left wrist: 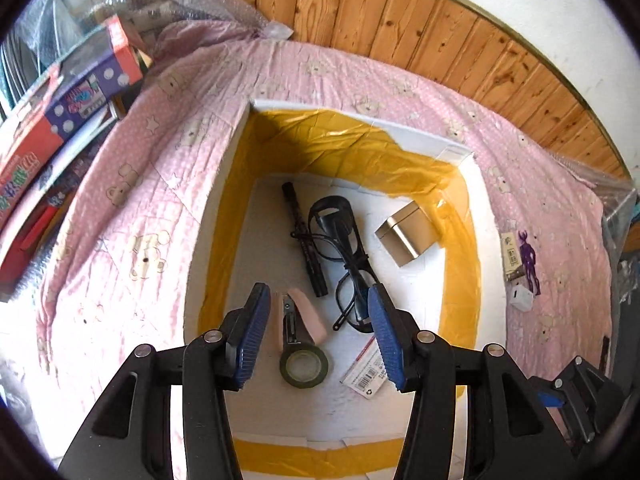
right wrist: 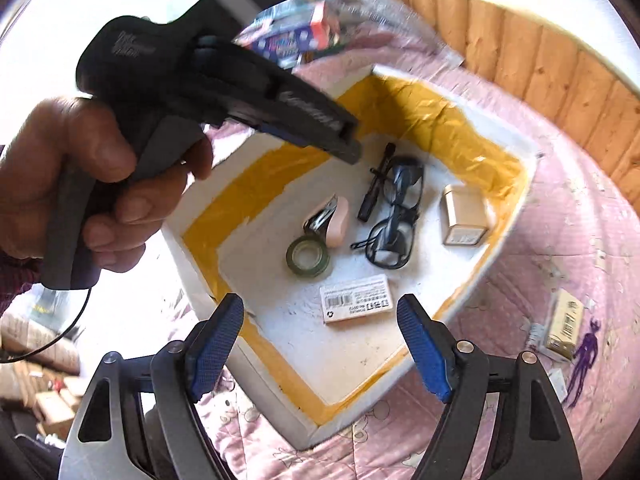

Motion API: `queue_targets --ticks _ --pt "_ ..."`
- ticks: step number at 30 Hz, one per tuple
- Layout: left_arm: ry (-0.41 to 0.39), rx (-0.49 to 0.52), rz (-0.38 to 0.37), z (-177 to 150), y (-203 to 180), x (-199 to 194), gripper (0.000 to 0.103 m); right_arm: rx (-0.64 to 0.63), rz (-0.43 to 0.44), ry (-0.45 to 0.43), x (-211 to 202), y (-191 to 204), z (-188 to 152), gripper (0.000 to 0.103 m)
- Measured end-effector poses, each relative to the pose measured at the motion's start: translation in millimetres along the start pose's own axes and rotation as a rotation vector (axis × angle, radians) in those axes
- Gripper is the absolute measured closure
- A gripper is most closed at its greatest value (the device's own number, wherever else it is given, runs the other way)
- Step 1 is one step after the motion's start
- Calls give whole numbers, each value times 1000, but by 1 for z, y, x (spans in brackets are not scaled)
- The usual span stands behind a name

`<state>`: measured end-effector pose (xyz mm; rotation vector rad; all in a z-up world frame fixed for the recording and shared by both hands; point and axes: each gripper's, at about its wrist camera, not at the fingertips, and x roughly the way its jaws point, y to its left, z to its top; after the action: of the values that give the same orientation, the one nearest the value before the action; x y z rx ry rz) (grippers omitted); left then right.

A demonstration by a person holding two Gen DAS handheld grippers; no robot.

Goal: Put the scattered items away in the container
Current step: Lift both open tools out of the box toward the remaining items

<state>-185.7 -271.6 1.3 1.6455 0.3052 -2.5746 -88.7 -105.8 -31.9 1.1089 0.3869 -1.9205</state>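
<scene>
A white foam box (left wrist: 224, 184) (right wrist: 192, 292) with yellow tape lining sits on a pink quilt. Inside lie a black pen (left wrist: 304, 240) (right wrist: 374, 190), black glasses (left wrist: 348, 256) (right wrist: 394, 220), a gold tin (left wrist: 406, 234) (right wrist: 464, 212), a pink nail clipper (left wrist: 300, 316) (right wrist: 330, 220), a green tape roll (left wrist: 304, 366) (right wrist: 308, 258) and a white labelled box (left wrist: 366, 372) (right wrist: 356, 298). My left gripper (left wrist: 320, 336) is open and empty above the box; in the right wrist view only its body (right wrist: 224, 88) shows. My right gripper (right wrist: 320, 344) is open and empty over the box's near corner.
On the quilt right of the box lie a purple figure (left wrist: 528, 260) (right wrist: 586, 356), a small carton (left wrist: 510, 254) (right wrist: 564, 326) and a white cube (left wrist: 520, 298). Game boxes (left wrist: 60, 120) and bubble wrap pile at the far left. A wooden headboard (left wrist: 440, 28) runs behind.
</scene>
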Motion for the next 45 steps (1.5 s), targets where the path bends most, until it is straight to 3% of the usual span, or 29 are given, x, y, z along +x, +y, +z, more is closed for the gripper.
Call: queue_targets --ticks 6,10,15,19,25,33,39,45 --pt "-95 78 29 -32 -18 -38 48 38 16 -114 -28 7 -21 23" --pt "-207 162 37 -62 -41 -63 48 99 8 -213 -51 0 -37 23" --pt "-369 247 -37 -105 -79 -100 48 193 4 -327 -78 -21 -69 23" --pt "-397 263 -127 -126 -106 -108 48 262 -36 -376 -91 -40 -93 23" --pt "-377 272 -220 -138 -142 -103 48 343 -87 -381 -102 -71 -119 23" --pt "-263 264 -318 -139 -191 -67 48 459 -177 -338 -97 -110 -148 24" --pt "-158 213 -339 -125 -218 -23 48 510 -221 -278 -82 -147 -158 34" --pt "-28 157 -332 -107 -235 28 48 444 -227 -212 -60 -180 -154 41"
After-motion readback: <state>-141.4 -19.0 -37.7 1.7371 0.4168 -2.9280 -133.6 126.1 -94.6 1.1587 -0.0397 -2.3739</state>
